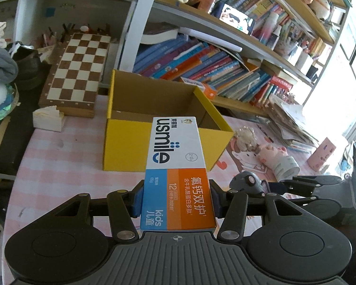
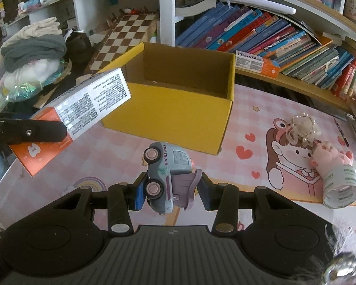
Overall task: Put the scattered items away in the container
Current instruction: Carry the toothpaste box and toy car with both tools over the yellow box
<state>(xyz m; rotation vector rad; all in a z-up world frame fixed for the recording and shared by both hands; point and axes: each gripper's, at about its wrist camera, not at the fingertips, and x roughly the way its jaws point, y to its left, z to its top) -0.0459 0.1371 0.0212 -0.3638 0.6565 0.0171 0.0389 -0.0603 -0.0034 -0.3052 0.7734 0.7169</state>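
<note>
My left gripper [image 1: 176,198] is shut on a usmile toothpaste box [image 1: 175,156], white, blue and orange, held above the table with its far end over the front wall of the open yellow cardboard box [image 1: 128,142]. The same toothpaste box [image 2: 83,104] shows at the left of the right wrist view. My right gripper [image 2: 172,191] is shut on a grey toy truck [image 2: 165,166], turned on its side, in front of the yellow box [image 2: 168,109]. The toy truck [image 1: 246,181] also shows at the right of the left wrist view. The yellow box looks empty inside.
On the pink tablecloth to the right lie a pearl hair ornament [image 2: 303,125], a pink paw plush [image 2: 327,156] and a tape roll [image 2: 341,187]. A chessboard [image 1: 78,68] and a white tissue block [image 1: 48,118] stand at left. Bookshelves [image 2: 261,35] run behind, with another usmile box [image 2: 256,63].
</note>
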